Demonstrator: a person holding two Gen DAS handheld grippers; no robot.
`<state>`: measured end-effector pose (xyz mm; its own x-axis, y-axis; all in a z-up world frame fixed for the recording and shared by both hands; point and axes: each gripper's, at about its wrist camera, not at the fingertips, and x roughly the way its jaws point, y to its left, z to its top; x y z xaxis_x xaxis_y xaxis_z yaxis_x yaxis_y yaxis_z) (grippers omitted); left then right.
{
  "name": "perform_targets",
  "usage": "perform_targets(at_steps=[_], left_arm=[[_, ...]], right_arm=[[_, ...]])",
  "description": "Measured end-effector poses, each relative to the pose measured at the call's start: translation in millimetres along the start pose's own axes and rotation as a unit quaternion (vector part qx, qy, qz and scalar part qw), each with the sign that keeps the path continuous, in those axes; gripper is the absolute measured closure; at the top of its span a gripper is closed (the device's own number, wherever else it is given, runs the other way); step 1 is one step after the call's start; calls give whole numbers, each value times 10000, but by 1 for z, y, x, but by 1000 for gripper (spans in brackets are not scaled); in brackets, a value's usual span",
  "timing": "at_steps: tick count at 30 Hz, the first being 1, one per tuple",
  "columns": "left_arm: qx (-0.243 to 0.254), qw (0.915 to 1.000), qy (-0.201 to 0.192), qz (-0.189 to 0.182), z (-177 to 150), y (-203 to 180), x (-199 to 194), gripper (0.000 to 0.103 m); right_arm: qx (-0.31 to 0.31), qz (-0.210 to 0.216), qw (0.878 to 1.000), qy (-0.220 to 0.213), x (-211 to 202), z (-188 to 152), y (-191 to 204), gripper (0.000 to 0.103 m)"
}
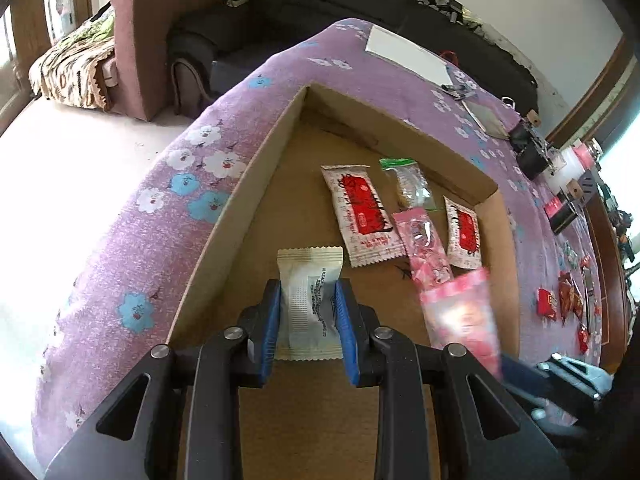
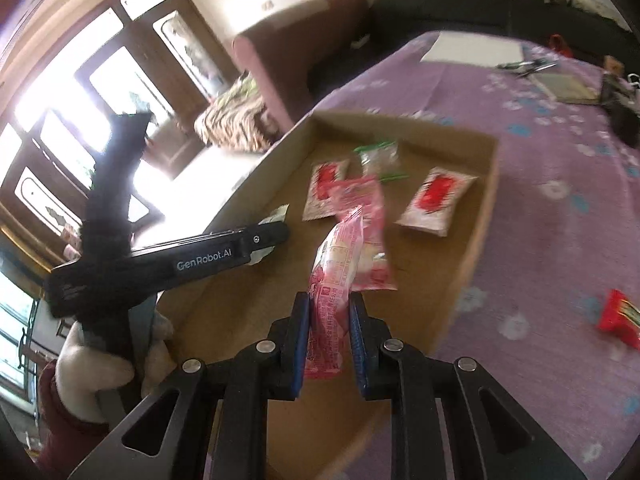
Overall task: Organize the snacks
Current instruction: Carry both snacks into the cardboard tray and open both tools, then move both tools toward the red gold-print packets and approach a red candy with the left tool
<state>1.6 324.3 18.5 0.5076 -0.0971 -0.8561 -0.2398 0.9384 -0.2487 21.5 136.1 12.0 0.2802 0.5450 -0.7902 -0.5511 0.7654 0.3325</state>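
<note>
A shallow cardboard box (image 1: 248,184) lies on a purple flowered cloth. My left gripper (image 1: 308,300) is shut on a white snack packet (image 1: 308,280) above the box floor near its left wall. My right gripper (image 2: 330,312) is shut on a pink snack packet (image 2: 334,280), held over the box; it shows blurred in the left wrist view (image 1: 460,308). In the box lie two red-and-white sachets (image 1: 360,212) (image 1: 464,232), a green-topped clear bag (image 1: 408,184) and a pink packet (image 1: 424,240). The left gripper shows from the side in the right wrist view (image 2: 276,236).
Red snacks (image 1: 560,300) lie on the cloth right of the box; one shows in the right wrist view (image 2: 620,316). A white sheet (image 1: 404,52), clips and small boxes (image 1: 532,152) sit at the far end. A pink armchair (image 1: 136,32) and dark sofa stand beyond the table.
</note>
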Motion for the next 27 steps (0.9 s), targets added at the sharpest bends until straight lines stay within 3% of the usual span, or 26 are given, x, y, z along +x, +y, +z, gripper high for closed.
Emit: perform_targets(at_steps=[8, 14, 16, 18, 21, 27], left_arm=[[-142, 9998, 55, -109, 2, 5, -5, 78], [-313, 9989, -324, -147, -1, 9, -40, 78], [-359, 9980, -459, -261, -6, 6, -54, 67], [-381, 9963, -639, -429, -13, -1, -69, 46], [-208, 9939, -841, -682, -25, -22, -87, 45], [204, 9894, -776, -1211, -56, -76, -97, 46]], right_arm=[[9, 9, 9999, 170, 29, 5, 12, 80], [-197, -145, 9997, -81, 12, -2, 15, 78], [-218, -116, 9994, -259, -5, -7, 15, 74], [-207, -126, 9987, -452, -24, -13, 12, 73], [-114, -206, 9968, -766, -53, -24, 1, 73], [422, -439, 9909, -1201, -101, -45, -53, 72]])
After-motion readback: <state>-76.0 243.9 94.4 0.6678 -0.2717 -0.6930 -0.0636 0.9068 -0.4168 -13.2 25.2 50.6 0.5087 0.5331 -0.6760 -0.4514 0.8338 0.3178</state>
